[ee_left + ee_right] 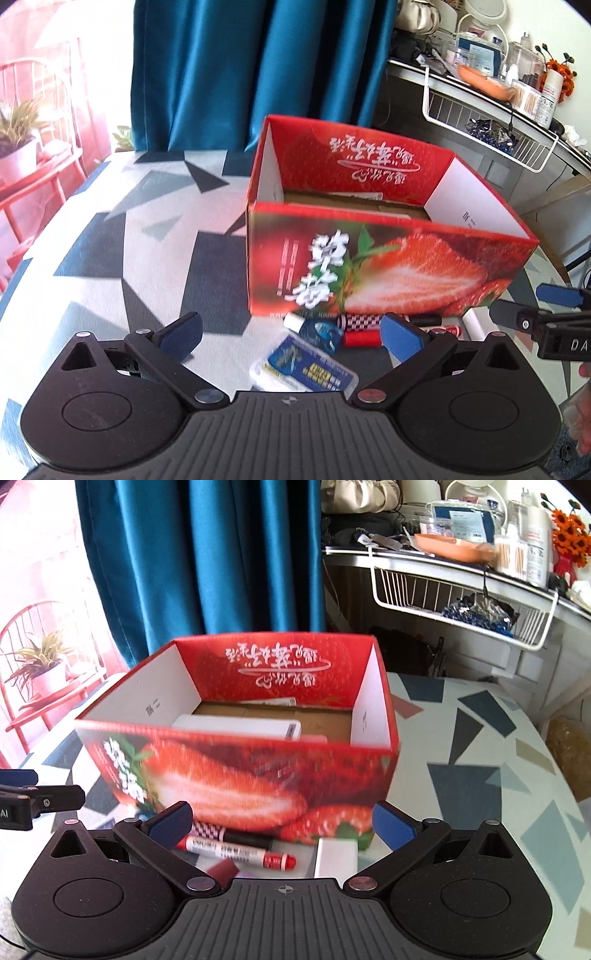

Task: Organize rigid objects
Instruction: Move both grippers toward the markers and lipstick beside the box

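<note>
Left wrist view: my left gripper [291, 336] is spread wide and empty over a blue packet [304, 365]; the cramped pile could scatter. At 12 o'clock the strawberry box [369, 273] blocks.

Right wrist view: my right gripper [282, 823] is released over a red marker [236, 851], which may roll on the counter [480, 775].

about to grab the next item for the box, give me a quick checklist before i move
1. Left hand-held gripper open and empty: ok.
2. Right hand-held gripper open and empty: ok.
3. Red strawberry-print cardboard box open-topped with bare floor left inside: ok.
4. Red-capped white marker pen lies between the right fingers, free on top: ok.
5. White rectangular block beside it clear of the marker: ok.
6. Blue-labelled clear plastic case free of neighbouring items: cannot tell, blurred.
</note>
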